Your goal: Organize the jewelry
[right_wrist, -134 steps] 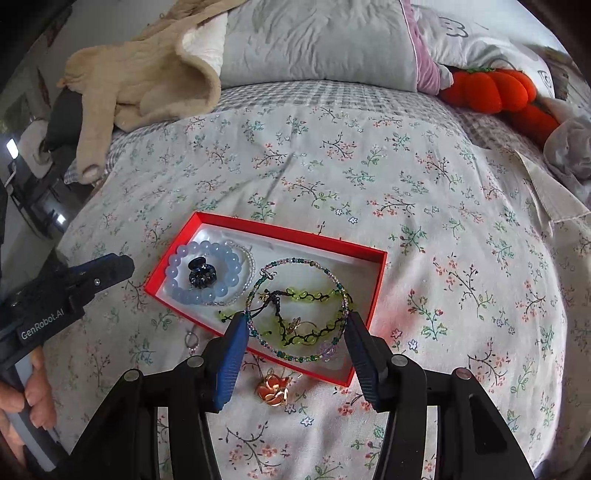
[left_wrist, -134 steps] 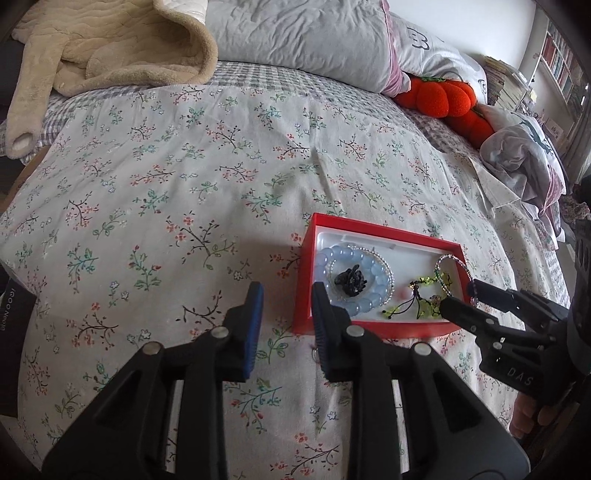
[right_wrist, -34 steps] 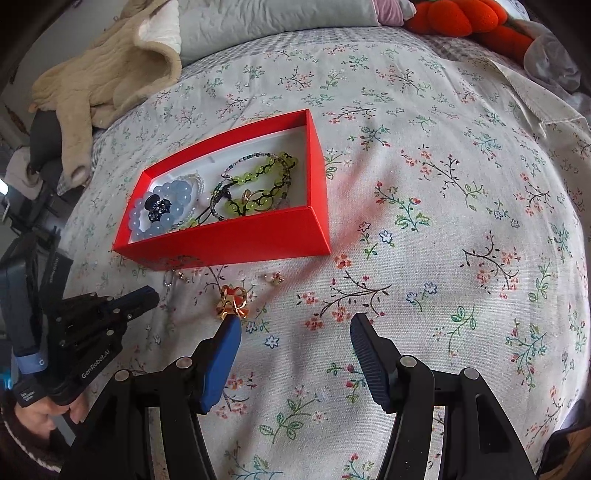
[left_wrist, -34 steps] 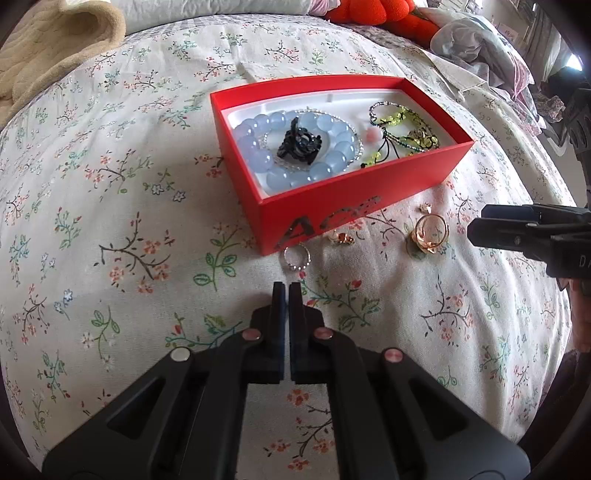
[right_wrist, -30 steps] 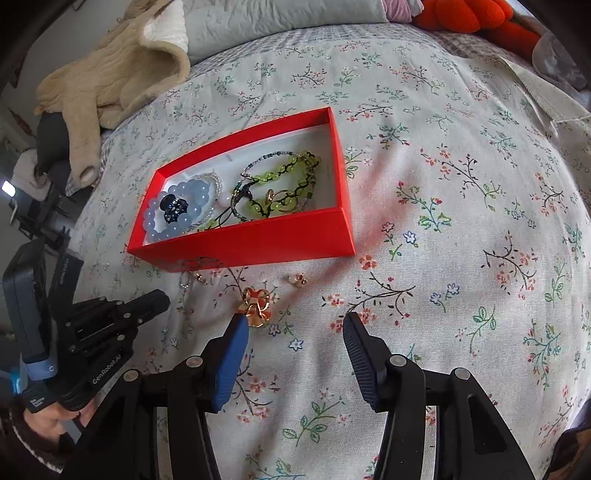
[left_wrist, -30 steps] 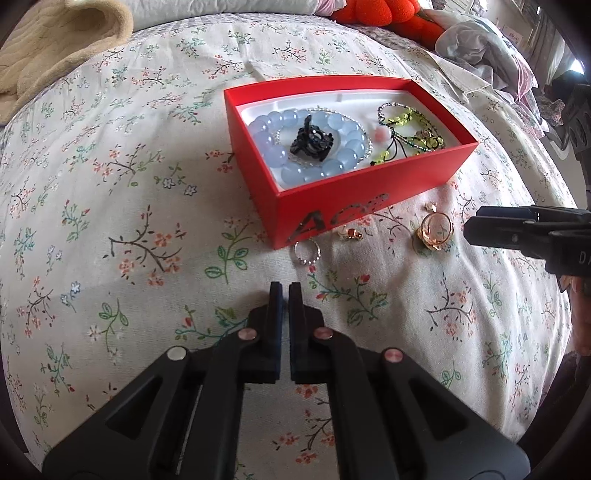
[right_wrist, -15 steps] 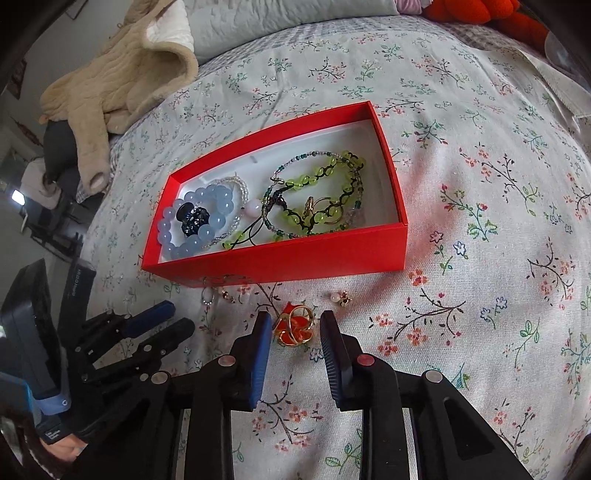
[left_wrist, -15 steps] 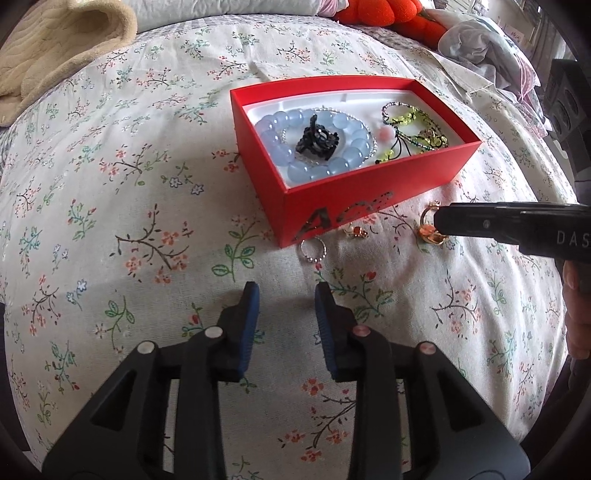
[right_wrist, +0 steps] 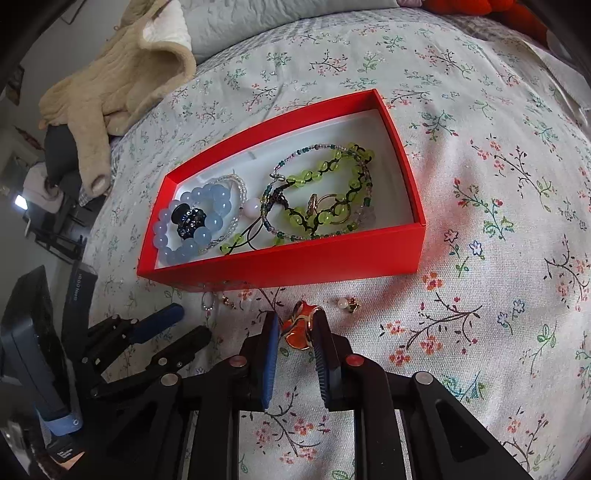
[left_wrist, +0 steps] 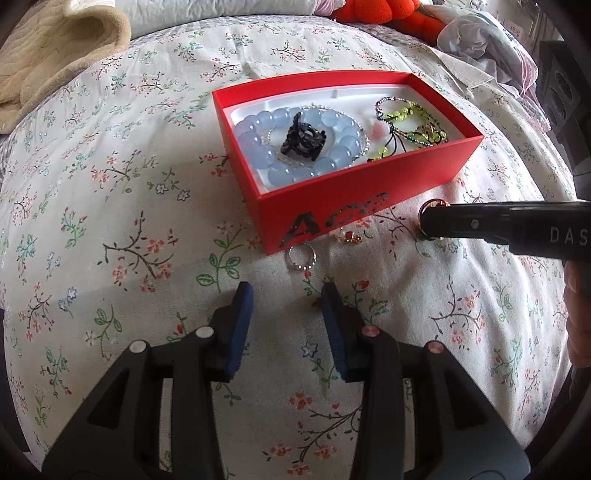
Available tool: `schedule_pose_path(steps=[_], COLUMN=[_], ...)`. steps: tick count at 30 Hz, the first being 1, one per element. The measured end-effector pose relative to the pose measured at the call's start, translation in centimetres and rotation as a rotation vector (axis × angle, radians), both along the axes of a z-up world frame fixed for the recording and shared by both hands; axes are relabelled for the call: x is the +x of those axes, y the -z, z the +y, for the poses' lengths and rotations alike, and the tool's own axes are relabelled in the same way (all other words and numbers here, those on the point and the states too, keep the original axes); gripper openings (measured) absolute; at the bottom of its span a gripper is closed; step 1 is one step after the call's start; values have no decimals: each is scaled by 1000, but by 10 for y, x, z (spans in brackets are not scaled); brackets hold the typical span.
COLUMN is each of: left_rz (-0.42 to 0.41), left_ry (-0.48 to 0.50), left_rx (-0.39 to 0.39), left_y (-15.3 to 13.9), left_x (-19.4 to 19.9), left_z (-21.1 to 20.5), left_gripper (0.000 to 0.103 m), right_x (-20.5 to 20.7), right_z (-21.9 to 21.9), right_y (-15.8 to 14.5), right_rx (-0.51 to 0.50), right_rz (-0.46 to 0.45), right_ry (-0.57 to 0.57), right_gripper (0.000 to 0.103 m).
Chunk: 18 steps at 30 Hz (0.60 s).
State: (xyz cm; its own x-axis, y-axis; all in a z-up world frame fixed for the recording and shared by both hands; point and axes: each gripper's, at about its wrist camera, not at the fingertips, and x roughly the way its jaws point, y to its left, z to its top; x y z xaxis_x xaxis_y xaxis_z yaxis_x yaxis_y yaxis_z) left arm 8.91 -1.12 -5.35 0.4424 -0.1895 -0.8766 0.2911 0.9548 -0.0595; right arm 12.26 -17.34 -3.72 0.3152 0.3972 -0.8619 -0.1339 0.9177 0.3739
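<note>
A red box on the floral bedspread holds a blue bead bracelet, a black hair clip and green bead bracelets. My right gripper is shut on a gold and orange ring in front of the box; in the left wrist view the ring peeks past the gripper tip. My left gripper is open and empty, just short of a small silver ring. A small gold earring and a pearl earring lie on the bedspread.
A beige fleece garment and grey pillow lie at the head of the bed. Orange plush toys and crumpled clothes sit at the far right. The bed edge drops off at left in the right wrist view.
My right gripper moved forward and closed on the gold and orange ring. My left gripper opened from shut and edged toward the small silver ring.
</note>
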Motion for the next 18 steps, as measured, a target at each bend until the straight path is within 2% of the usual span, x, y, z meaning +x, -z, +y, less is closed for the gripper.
schedule_pose_path(steps=[5, 15, 18], left_rz=[-15, -61, -54], left_ry=[8, 23, 34], left_rx=[7, 17, 16], left_y=[1, 6, 5], left_x=[1, 9, 11], left_z=[-1, -9, -11], left_gripper=[40, 40, 34], right_x=[-6, -19, -19], right_z=[-3, -25, -30], right_y=[-10, -11, -12], right_rx=[-20, -22, -21], right_rz=[-22, 11, 10], right_ry=[-15, 3, 17], right_gripper=[16, 16, 16])
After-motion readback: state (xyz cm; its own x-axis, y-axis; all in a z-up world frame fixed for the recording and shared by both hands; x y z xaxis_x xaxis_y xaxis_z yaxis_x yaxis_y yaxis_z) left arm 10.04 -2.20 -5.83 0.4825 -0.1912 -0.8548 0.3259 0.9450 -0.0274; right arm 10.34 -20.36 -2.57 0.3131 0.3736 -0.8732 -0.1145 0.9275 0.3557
